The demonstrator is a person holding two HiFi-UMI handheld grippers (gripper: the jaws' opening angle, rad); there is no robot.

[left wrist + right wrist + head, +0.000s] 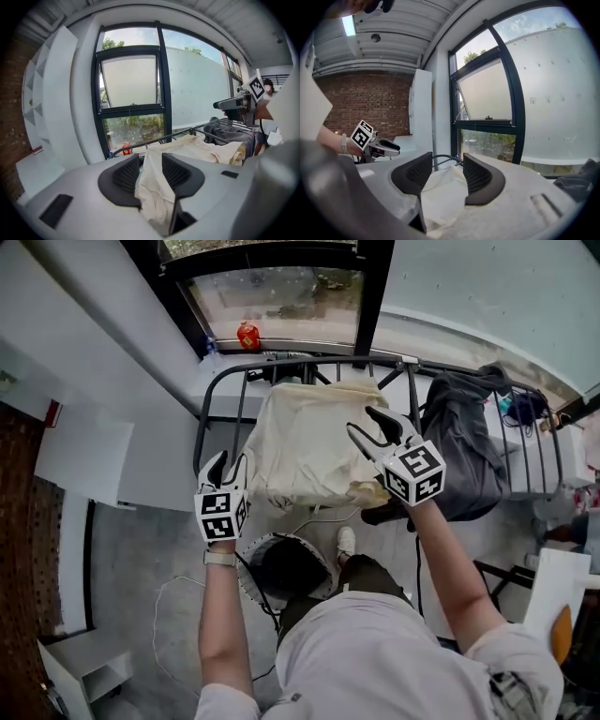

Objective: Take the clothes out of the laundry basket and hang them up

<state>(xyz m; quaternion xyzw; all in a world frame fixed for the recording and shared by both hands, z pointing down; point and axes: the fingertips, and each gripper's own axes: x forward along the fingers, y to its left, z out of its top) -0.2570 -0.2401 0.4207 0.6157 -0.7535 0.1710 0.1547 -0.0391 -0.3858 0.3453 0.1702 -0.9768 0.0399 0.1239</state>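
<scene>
Drying rack point(201, 427) bears cream garment point(305, 446), draped, wrinkled.

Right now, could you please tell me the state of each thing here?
Cream cloth: draped over the rack.
Grey garment: hung on the rack.
Window: tilted open.
Basket: upright, contents unclear.
Left gripper: open, cloth between jaws.
Right gripper: open, cloth between jaws.

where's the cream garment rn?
Head view, centre: the cream garment is draped over the drying rack below the window, left of the dark grey garment, between the left gripper and the right gripper.
</scene>
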